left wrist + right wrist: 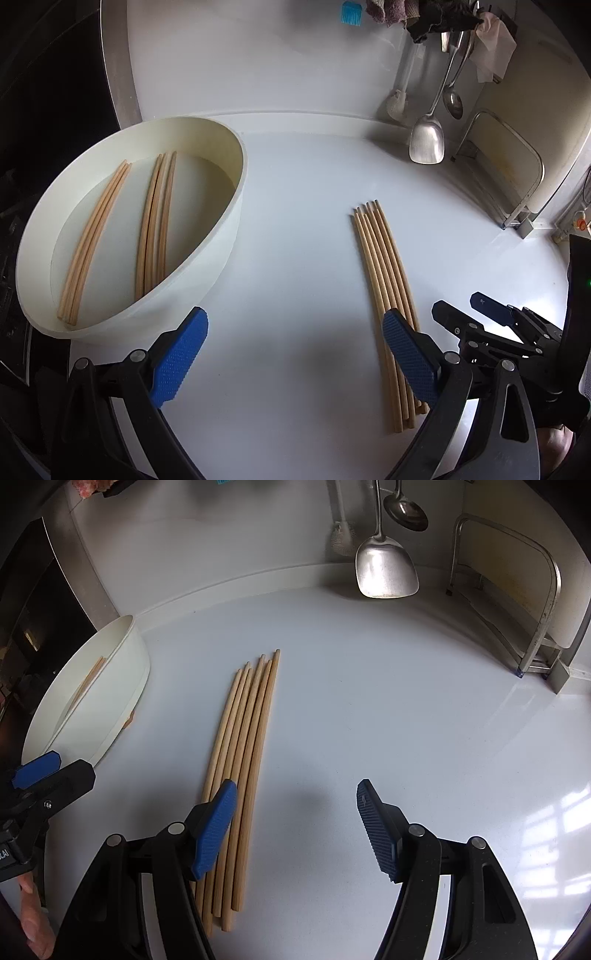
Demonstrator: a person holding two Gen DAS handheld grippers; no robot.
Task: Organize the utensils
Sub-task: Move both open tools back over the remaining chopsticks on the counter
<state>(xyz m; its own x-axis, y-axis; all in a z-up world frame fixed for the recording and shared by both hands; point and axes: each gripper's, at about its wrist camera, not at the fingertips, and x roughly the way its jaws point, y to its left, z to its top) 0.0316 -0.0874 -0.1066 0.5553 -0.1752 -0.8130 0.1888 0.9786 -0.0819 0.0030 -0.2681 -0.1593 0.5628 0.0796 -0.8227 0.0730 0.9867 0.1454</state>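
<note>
Several wooden chopsticks (380,266) (243,746) lie side by side on the white counter. More chopsticks (153,225) rest in two groups inside a white oval tray (221,243) (122,686) at the left. My left gripper (293,354) is open above the counter between the tray and the loose chopsticks, its right finger over their near ends. My right gripper (295,830) is open too, with nothing between its pads; its left finger (216,823) overlaps the chopsticks. It also shows at the right edge of the left wrist view as the right gripper (460,306).
A steel spatula (384,565) (426,136) and a ladle (404,511) hang at the back wall beside a white brush (341,535). A metal rack (535,602) stands at the right with a board in it. A dark stove (48,110) lies left of the tray.
</note>
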